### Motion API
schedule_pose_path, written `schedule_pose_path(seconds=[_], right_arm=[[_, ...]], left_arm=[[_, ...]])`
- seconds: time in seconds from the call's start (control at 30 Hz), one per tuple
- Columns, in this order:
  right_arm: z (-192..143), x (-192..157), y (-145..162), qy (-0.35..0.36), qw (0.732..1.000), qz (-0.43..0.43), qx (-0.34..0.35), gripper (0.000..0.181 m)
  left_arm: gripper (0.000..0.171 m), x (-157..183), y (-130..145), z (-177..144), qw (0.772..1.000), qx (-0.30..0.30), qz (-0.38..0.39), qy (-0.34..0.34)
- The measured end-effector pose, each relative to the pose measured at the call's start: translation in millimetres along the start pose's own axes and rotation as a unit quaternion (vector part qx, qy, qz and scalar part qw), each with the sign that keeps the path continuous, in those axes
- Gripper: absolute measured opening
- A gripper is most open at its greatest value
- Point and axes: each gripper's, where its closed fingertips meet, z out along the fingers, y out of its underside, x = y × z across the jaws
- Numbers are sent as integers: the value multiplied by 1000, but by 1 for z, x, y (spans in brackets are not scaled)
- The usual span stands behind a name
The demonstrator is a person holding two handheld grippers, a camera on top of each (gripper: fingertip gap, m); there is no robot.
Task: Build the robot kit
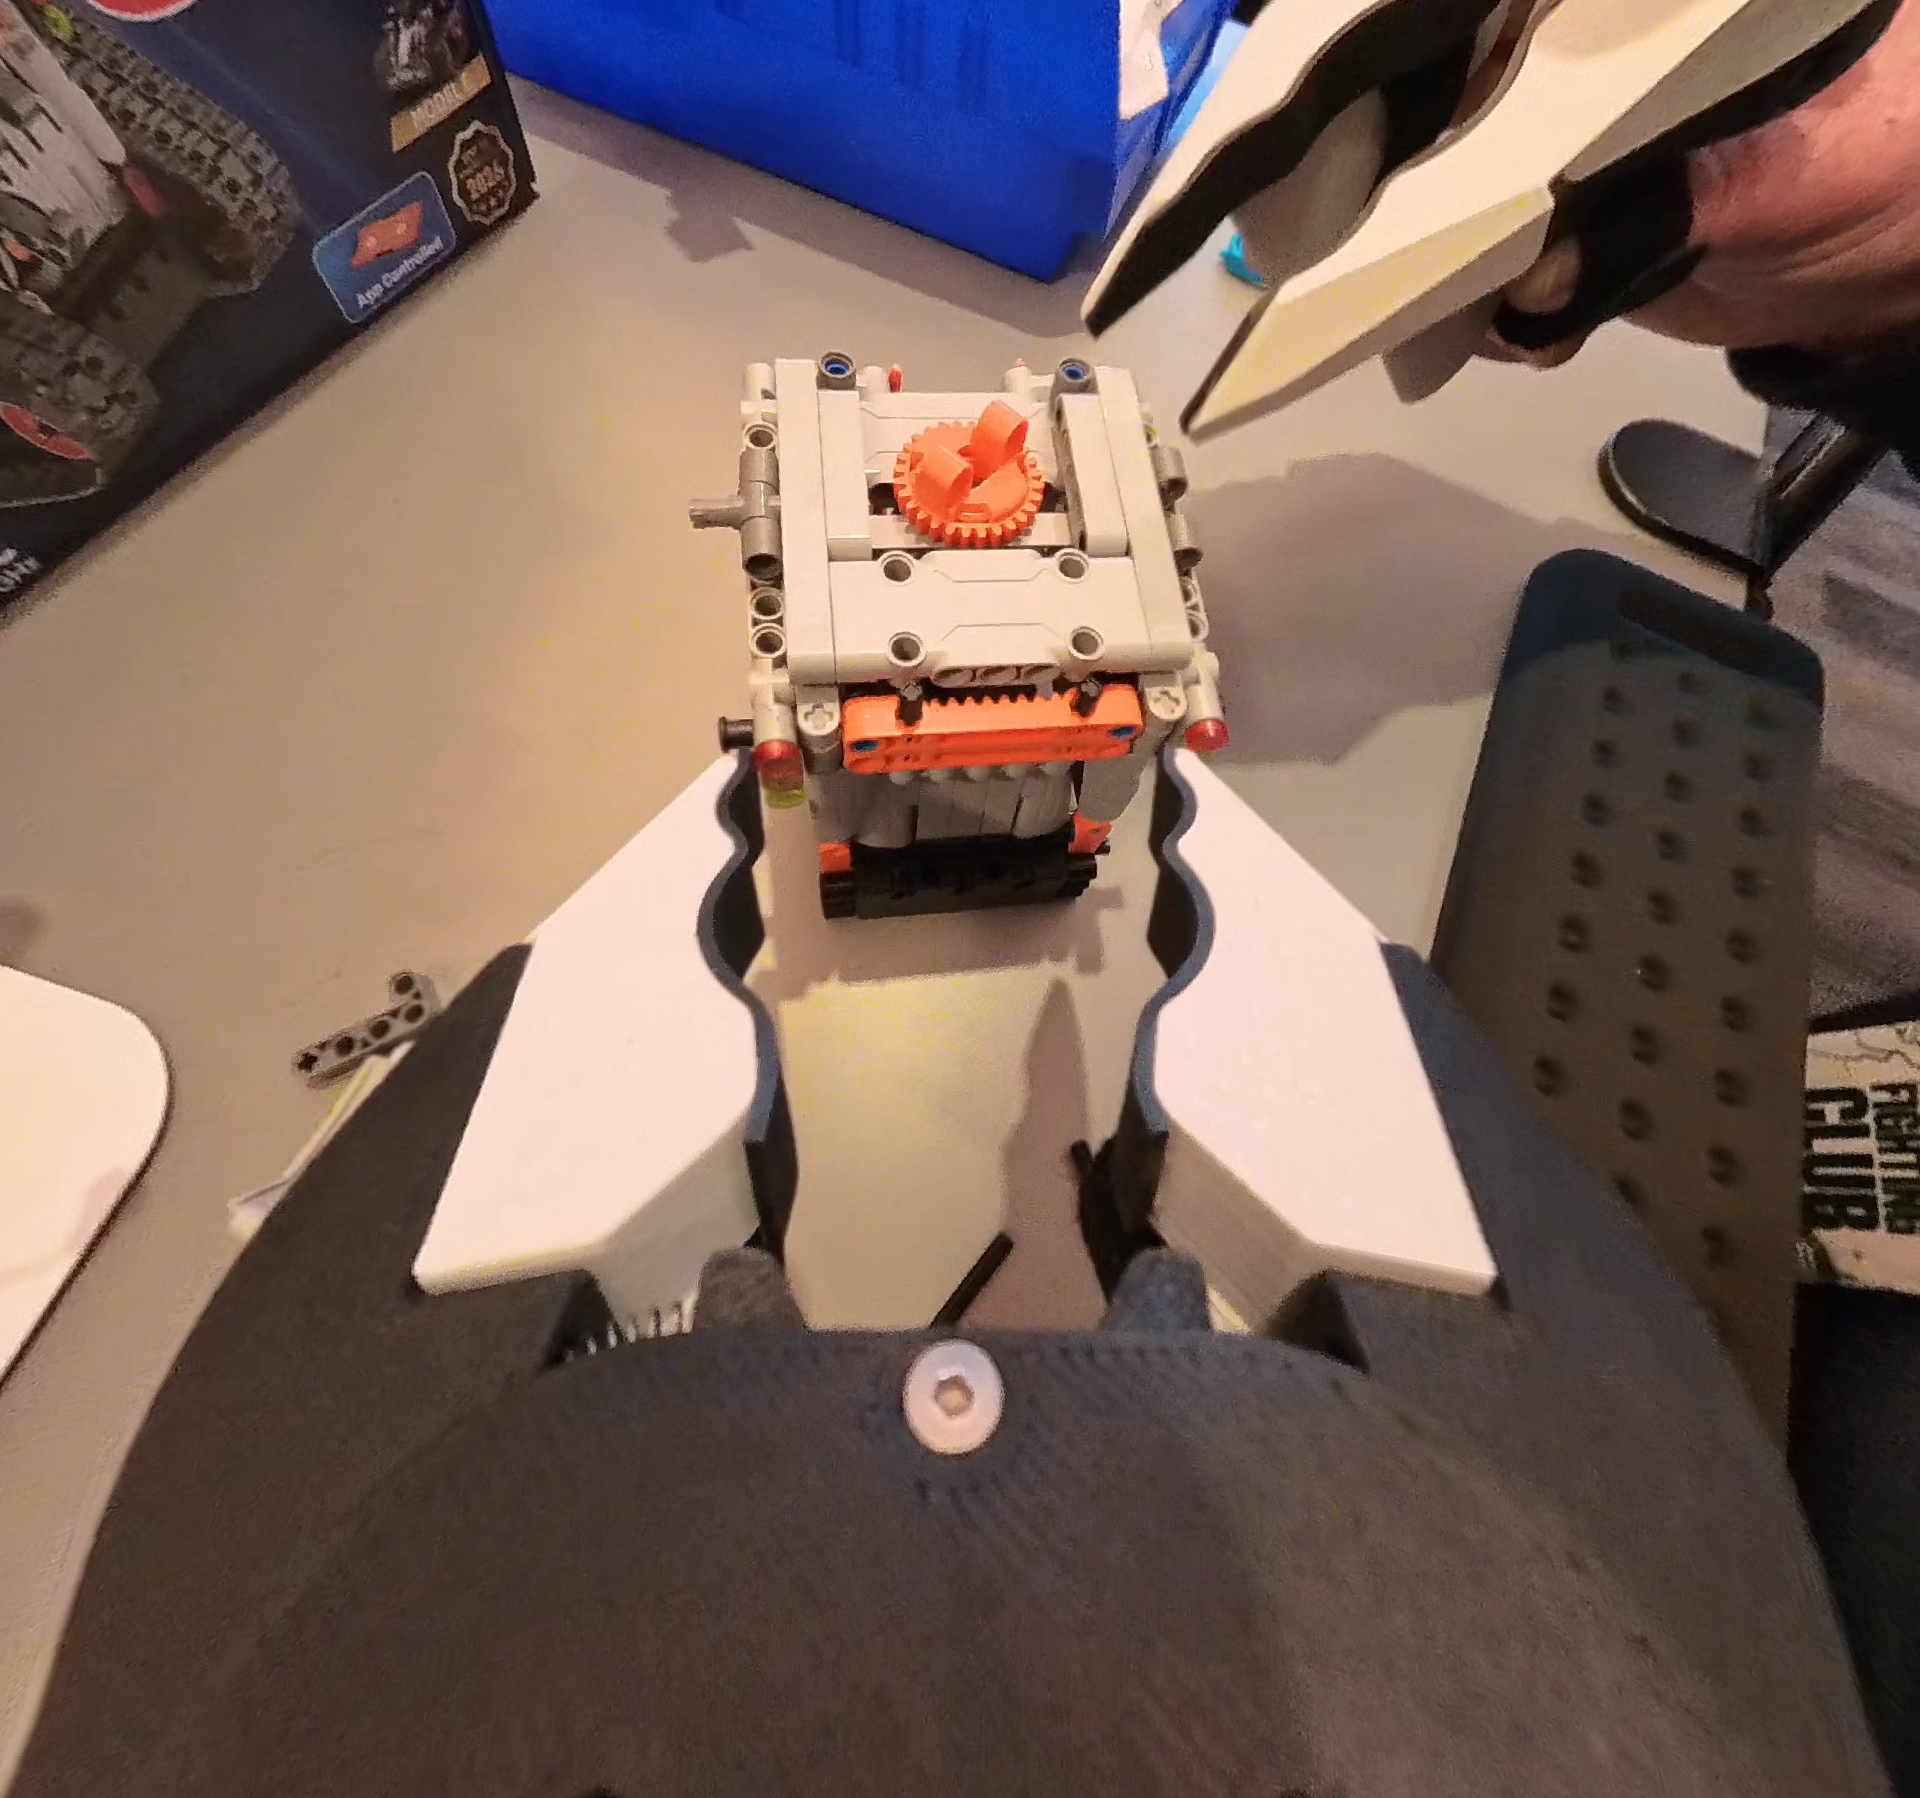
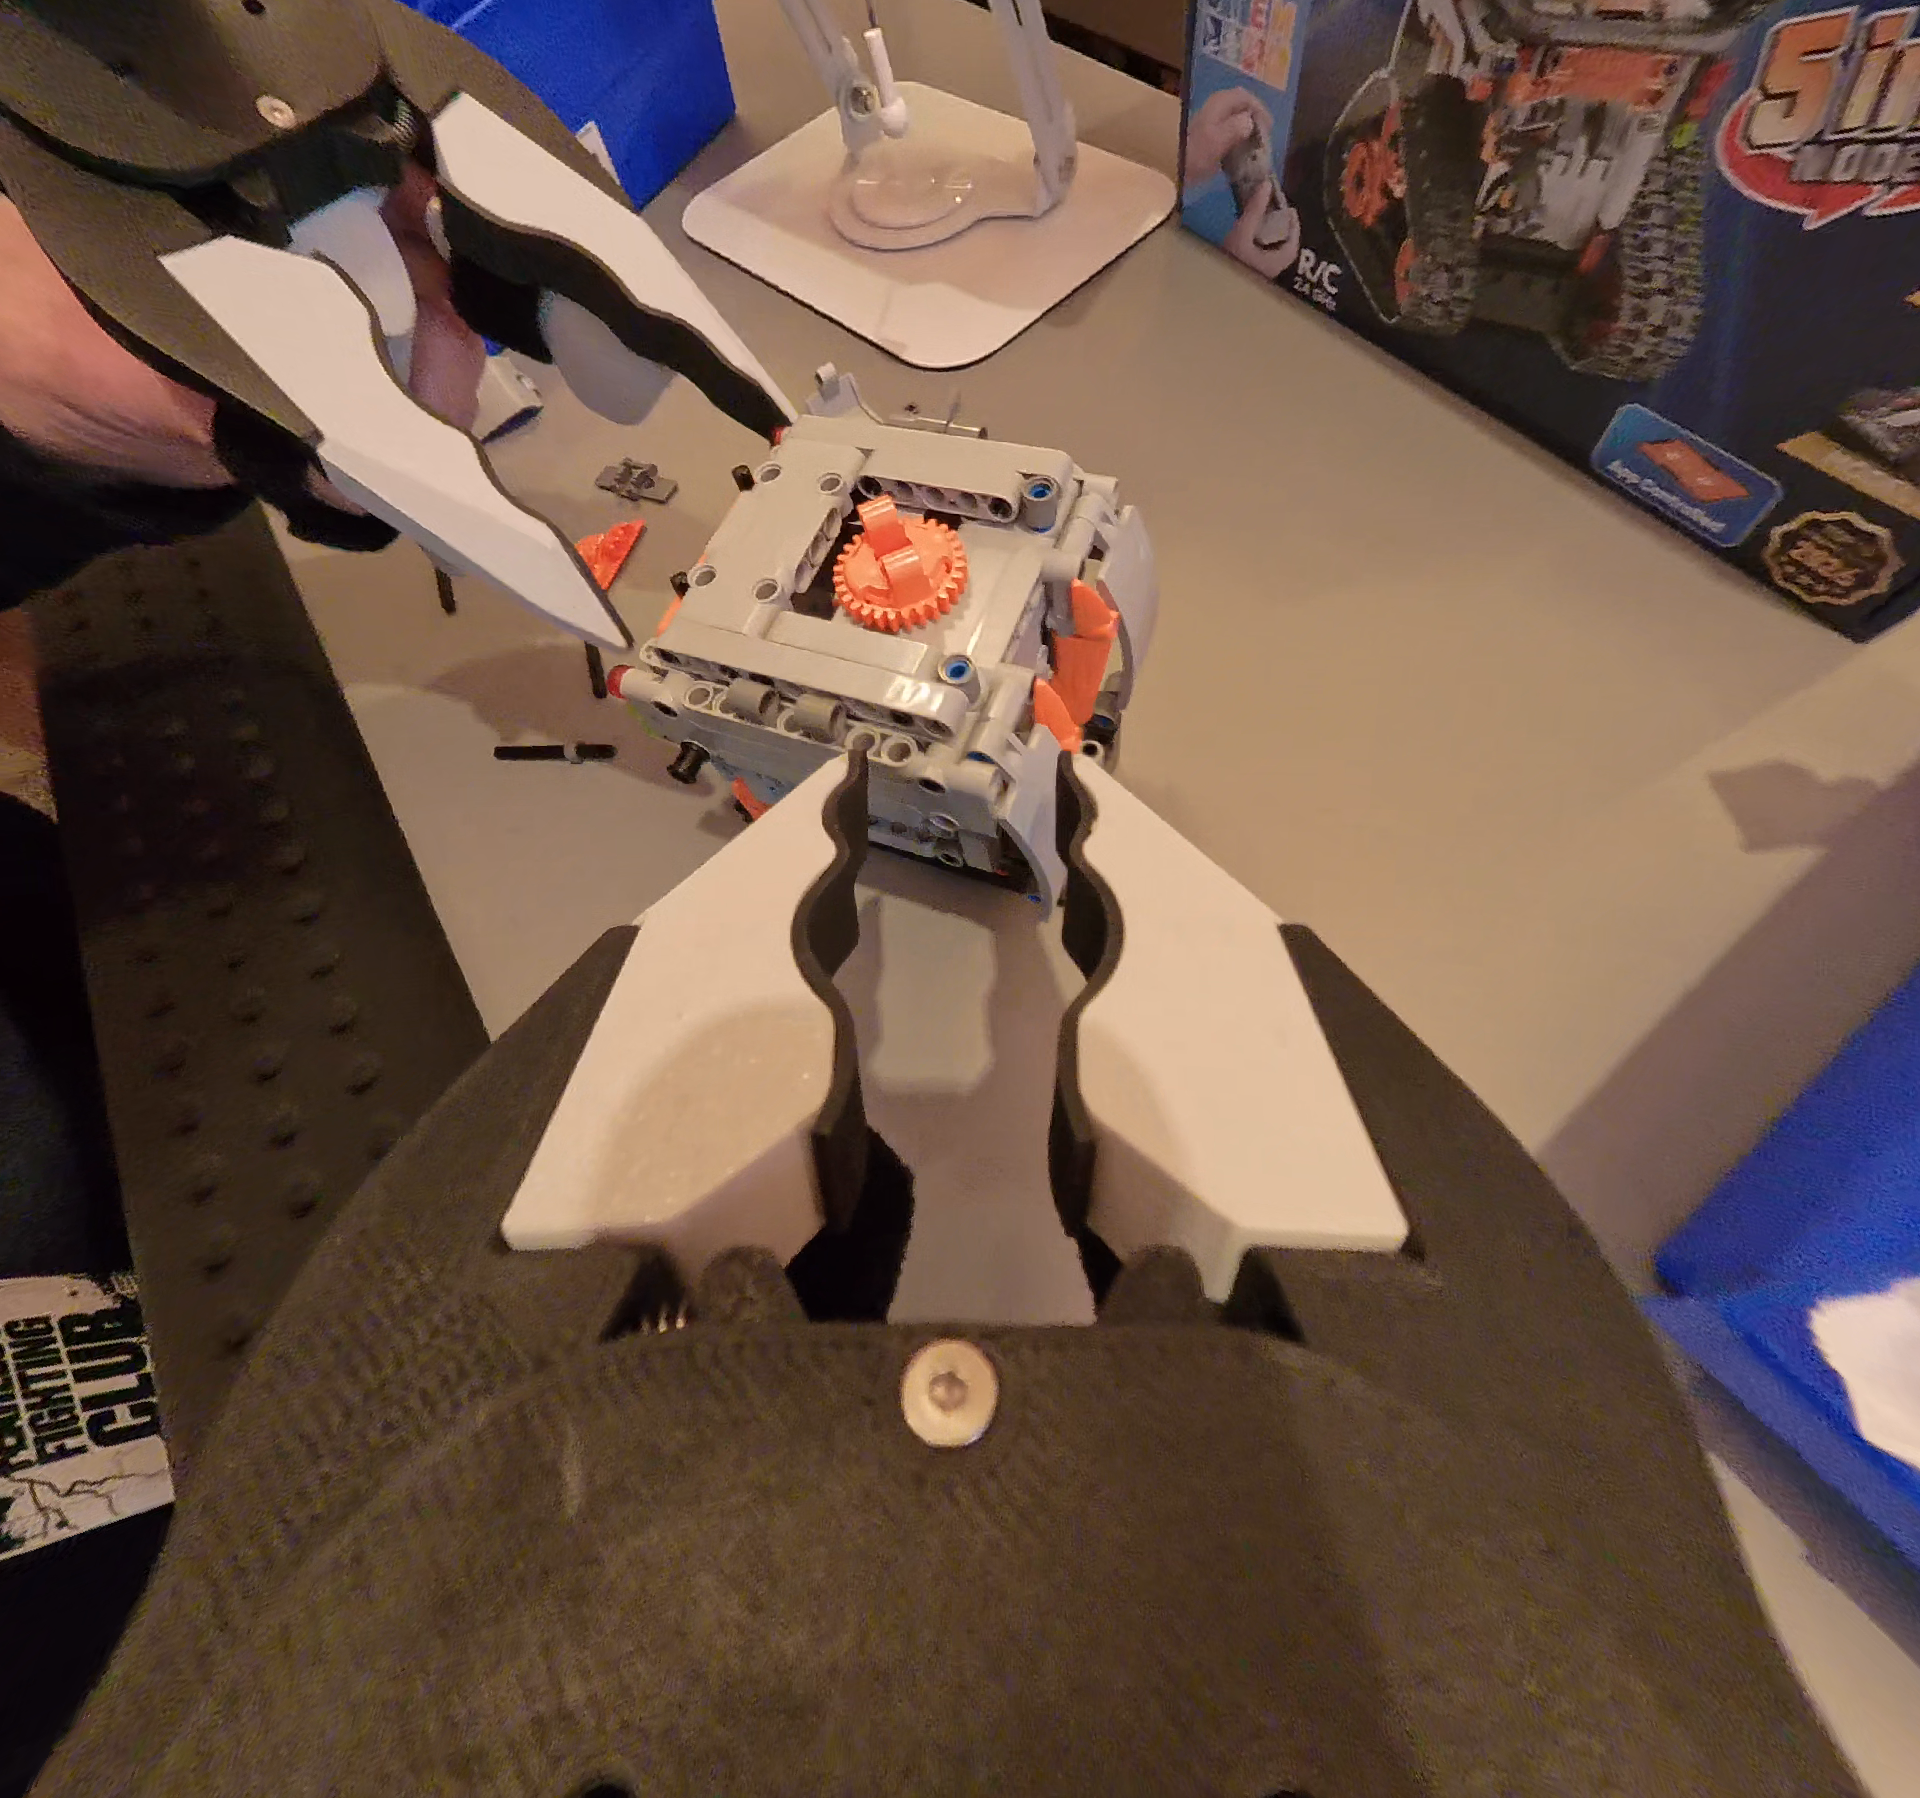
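Note:
A boxy grey brick-built model [image 1: 977, 605] with an orange gear [image 1: 966, 486] on top stands on the grey table; it also shows in the right wrist view [image 2: 873, 626]. My left gripper [image 1: 961, 772] is open, its two fingertips at the model's near corners, one on each side. It also shows in the right wrist view [image 2: 707, 533], tips at two corners of the model. My right gripper [image 2: 956, 772] is open and empty, hovering just short of the model. In the left wrist view [image 1: 1143, 377] it hangs above and right of the model, apart from it.
A blue bin [image 1: 831, 34] and a printed toy box [image 1: 208, 138] stand behind the model. A white lamp base [image 2: 935, 221] sits beyond it. A black perforated pad [image 1: 1631, 917] lies at the table's side. Loose parts lie around: a grey beam [image 1: 374, 1021], an orange piece [image 2: 613, 548], a black axle [image 2: 551, 753].

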Motion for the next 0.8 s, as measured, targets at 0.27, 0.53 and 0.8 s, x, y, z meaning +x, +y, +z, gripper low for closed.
schedule_pose_path(seconds=[0.27,0.53,0.8], right_arm=[[6,-7,2,3,1000,4,-14,28],[-10,-7,-32,2,999,-33,29,31],[42,-3,-58,-115,992,-5,-50,34]], left_arm=[[74,-6,-1,5,1000,17,-3,21],[70,-5,-23,-15,998,58,7,22],[89,2,-31,8,999,16,29,21]])
